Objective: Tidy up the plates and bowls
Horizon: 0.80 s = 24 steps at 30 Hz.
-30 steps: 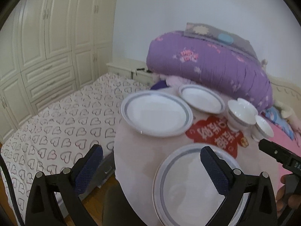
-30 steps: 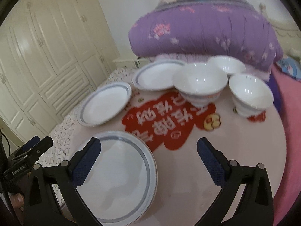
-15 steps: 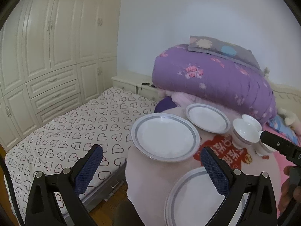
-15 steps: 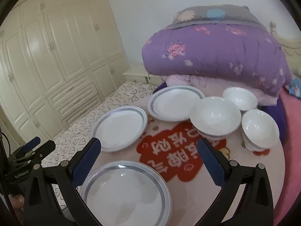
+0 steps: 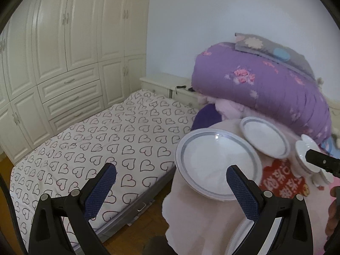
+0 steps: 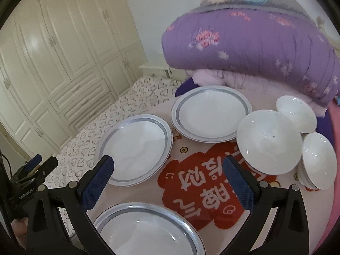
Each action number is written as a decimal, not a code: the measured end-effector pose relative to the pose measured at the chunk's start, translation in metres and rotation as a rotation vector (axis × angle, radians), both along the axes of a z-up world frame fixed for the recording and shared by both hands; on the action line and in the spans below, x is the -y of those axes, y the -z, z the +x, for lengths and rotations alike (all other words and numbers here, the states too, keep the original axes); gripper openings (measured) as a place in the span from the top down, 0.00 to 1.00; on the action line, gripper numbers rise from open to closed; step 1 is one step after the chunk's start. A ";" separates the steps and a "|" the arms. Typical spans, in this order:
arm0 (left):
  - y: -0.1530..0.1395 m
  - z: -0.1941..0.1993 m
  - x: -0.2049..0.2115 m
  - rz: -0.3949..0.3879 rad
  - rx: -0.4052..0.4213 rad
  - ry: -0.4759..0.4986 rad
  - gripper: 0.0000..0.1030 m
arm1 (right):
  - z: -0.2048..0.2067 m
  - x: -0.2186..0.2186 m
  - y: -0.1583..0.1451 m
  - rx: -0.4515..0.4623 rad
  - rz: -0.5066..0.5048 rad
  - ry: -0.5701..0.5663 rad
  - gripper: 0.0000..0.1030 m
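Three white plates with grey rims lie on a round table (image 6: 286,229): a near plate (image 6: 148,229), a middle plate (image 6: 136,146) and a far plate (image 6: 210,112). Three white bowls stand at the right: a large bowl (image 6: 269,142), a far bowl (image 6: 297,114) and a right bowl (image 6: 318,161). My right gripper (image 6: 167,178) is open and empty above the near plate. My left gripper (image 5: 170,188) is open and empty, off the table's left edge, near the middle plate (image 5: 214,161). The far plate (image 5: 263,136) lies behind it.
A red sticker with characters (image 6: 208,180) covers the table's middle. A purple quilt (image 6: 255,42) is piled behind the table. A bed with a heart-print sheet (image 5: 102,144) lies to the left, with white wardrobes (image 5: 53,53) beyond it.
Both grippers have pulled back and risen. The left one has swung left, off the table's edge towards the bed. Both stay open and empty.
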State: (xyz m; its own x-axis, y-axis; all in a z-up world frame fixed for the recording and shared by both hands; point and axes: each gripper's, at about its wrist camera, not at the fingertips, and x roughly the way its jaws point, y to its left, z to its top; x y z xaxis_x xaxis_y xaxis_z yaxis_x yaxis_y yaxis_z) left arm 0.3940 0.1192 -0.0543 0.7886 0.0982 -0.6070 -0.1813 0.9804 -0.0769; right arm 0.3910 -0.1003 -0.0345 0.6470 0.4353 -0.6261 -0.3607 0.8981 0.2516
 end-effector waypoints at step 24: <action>0.069 0.180 -0.029 0.009 -0.163 0.038 0.03 | 0.074 -0.044 0.060 -0.206 -0.060 -0.007 0.05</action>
